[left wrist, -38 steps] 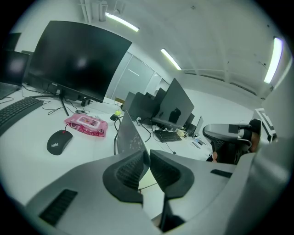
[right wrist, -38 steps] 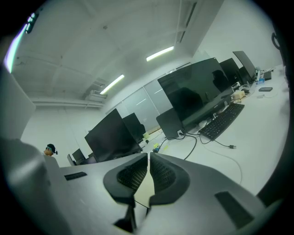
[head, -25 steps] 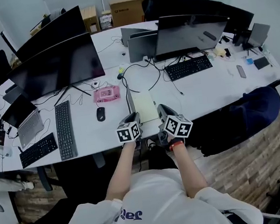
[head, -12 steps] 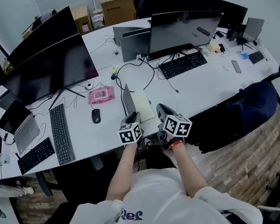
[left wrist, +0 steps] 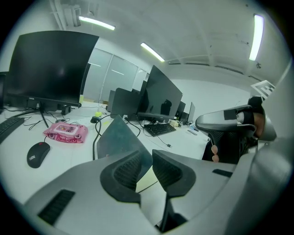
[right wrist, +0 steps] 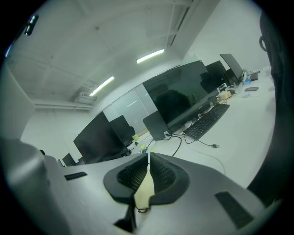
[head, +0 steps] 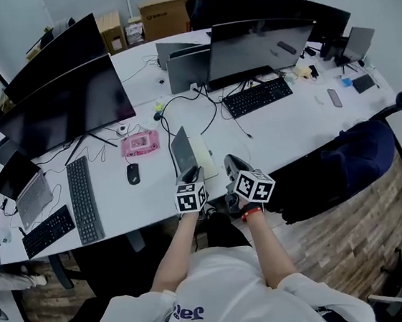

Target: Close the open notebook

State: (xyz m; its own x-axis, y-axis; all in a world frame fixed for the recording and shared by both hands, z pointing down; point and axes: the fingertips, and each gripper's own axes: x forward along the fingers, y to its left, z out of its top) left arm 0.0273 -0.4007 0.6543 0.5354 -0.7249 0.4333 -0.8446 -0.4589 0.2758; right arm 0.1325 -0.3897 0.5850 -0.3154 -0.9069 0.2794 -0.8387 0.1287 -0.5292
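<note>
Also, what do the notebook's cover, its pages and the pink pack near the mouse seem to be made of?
The cover looks like stiff board or plastic, dull dark grey: it stands raised without sagging. The pages seem plain paper, matte pale yellow. The pink pack is probably soft plastic film: puffy, slightly shiny, with a label on top.

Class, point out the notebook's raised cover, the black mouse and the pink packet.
notebook cover (left wrist: 117, 137), left gripper view, middle of grey face
black mouse (head: 133, 174), head view, its back
pink packet (left wrist: 66, 131), left gripper view, its top
</note>
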